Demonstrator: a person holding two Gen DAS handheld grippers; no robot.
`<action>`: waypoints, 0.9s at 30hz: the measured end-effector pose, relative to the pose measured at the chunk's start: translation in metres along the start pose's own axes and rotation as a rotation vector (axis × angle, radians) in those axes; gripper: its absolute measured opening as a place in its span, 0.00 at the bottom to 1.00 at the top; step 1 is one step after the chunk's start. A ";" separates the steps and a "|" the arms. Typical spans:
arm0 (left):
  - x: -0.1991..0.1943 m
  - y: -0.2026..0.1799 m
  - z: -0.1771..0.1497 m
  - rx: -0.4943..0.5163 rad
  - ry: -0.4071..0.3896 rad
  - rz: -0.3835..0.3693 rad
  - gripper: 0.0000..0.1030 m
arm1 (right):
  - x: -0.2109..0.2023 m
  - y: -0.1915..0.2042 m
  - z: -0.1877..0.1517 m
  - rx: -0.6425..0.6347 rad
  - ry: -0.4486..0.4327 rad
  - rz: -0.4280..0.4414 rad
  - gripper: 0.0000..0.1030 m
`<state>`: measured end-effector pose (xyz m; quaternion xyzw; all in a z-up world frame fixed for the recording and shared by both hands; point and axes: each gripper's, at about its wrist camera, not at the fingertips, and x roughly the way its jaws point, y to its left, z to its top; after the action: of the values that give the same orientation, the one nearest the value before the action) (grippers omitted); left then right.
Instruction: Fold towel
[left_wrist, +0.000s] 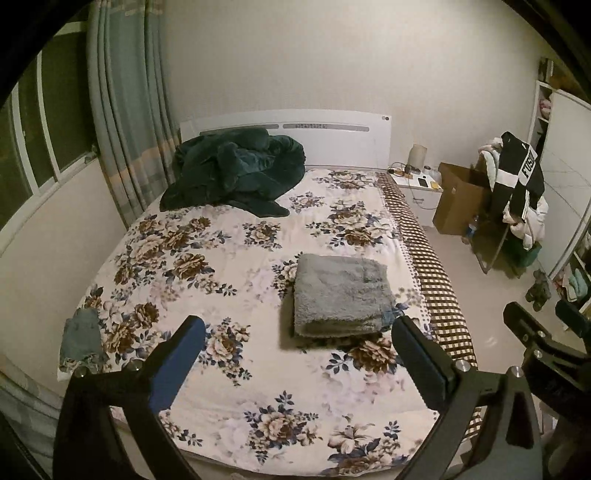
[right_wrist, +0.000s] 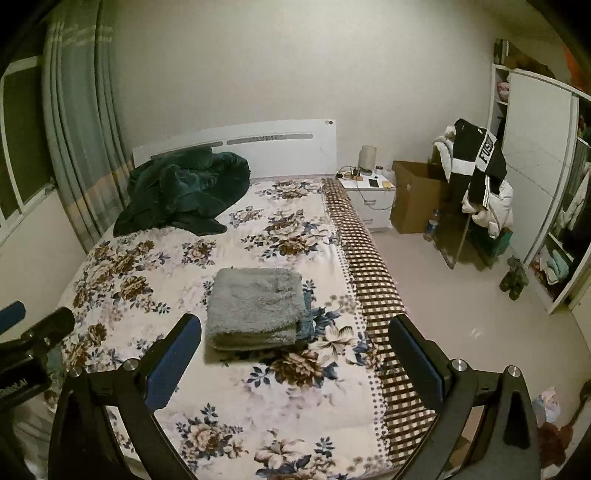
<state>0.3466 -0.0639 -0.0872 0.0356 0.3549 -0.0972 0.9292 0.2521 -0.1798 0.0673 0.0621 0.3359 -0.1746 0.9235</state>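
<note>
A grey fluffy towel (left_wrist: 340, 295) lies folded into a thick rectangle on the flowered bedspread (left_wrist: 207, 258), near the bed's right side. In the right wrist view the same towel (right_wrist: 256, 308) sits just beyond the left fingertip. My left gripper (left_wrist: 299, 332) is open and held back above the foot of the bed, with nothing between its fingers. My right gripper (right_wrist: 295, 330) is open too and empty, and it shows at the right edge of the left wrist view (left_wrist: 543, 317). Neither gripper touches the towel.
A dark green blanket (left_wrist: 236, 170) is heaped by the white headboard (left_wrist: 332, 136). A small blue-grey cloth (left_wrist: 79, 338) lies at the bed's left edge. To the right stand a nightstand (right_wrist: 371, 195), a cardboard box (right_wrist: 413, 195), a rack draped with clothes (right_wrist: 480, 177) and a wardrobe (right_wrist: 535, 184).
</note>
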 end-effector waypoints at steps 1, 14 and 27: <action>0.000 0.001 -0.001 -0.003 -0.001 0.003 1.00 | 0.001 0.001 0.001 0.003 0.002 0.000 1.00; -0.010 0.004 -0.013 -0.006 0.016 0.031 1.00 | -0.002 0.004 -0.001 -0.012 0.006 0.017 1.00; -0.014 0.003 -0.015 0.000 0.014 0.041 1.00 | -0.002 0.005 0.000 -0.021 0.006 0.033 1.00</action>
<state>0.3273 -0.0573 -0.0890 0.0434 0.3607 -0.0776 0.9284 0.2525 -0.1742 0.0684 0.0585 0.3392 -0.1557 0.9259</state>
